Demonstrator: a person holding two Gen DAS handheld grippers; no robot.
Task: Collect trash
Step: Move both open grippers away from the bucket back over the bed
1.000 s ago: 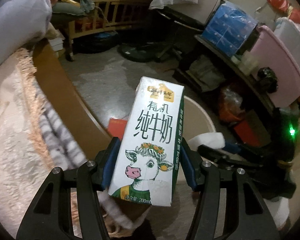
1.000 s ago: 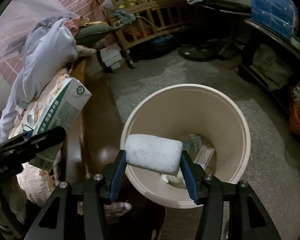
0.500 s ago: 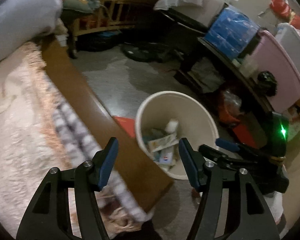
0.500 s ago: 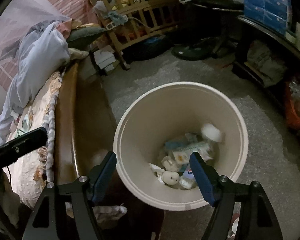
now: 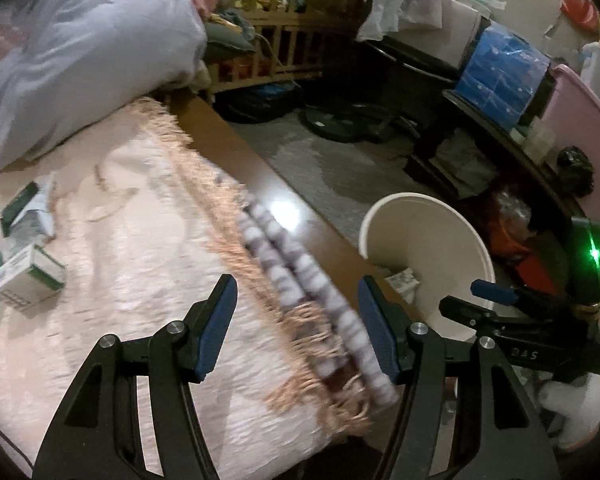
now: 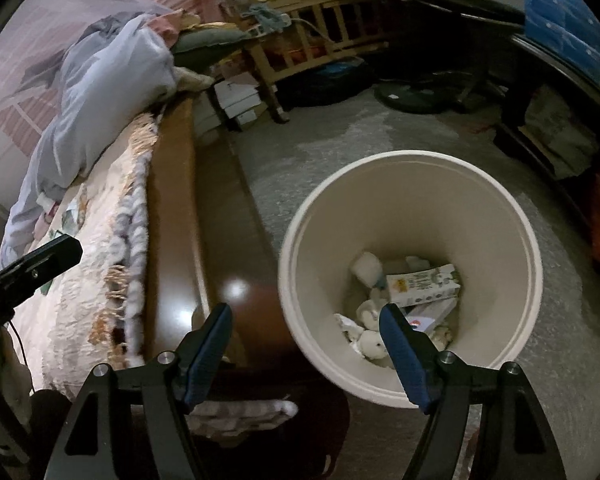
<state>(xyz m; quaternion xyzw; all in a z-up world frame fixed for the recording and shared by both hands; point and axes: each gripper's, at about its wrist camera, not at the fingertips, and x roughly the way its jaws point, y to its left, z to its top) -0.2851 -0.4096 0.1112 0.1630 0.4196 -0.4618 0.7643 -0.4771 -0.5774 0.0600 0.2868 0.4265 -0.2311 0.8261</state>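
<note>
A cream round bin (image 6: pixel 500 208) stands on the floor beside the bed; it also shows in the left wrist view (image 5: pixel 432 236). Inside it lie a milk carton (image 6: pixel 422 290), a white foam piece (image 6: pixel 366 266) and crumpled tissues (image 6: pixel 370 344). My right gripper (image 6: pixel 306 354) is open and empty, above the bin's near rim. My left gripper (image 5: pixel 296 328) is open and empty, over the pink bedspread (image 5: pixel 140 280). Small green-and-white cartons (image 5: pixel 28 276) lie on the bedspread at the far left, apart from the gripper.
A brown wooden bed rail (image 6: pixel 180 240) runs between the bedspread and the bin. A bluish duvet (image 5: pixel 80 52) is heaped at the head of the bed. A wooden crib (image 6: pixel 312 40), a fan base (image 6: pixel 416 96) and a cluttered shelf (image 5: pixel 500 128) ring the floor.
Both grippers opened: the milk carton left my left gripper and the white foam piece left my right; both now lie in the bin. My left gripper swung left over the bed.
</note>
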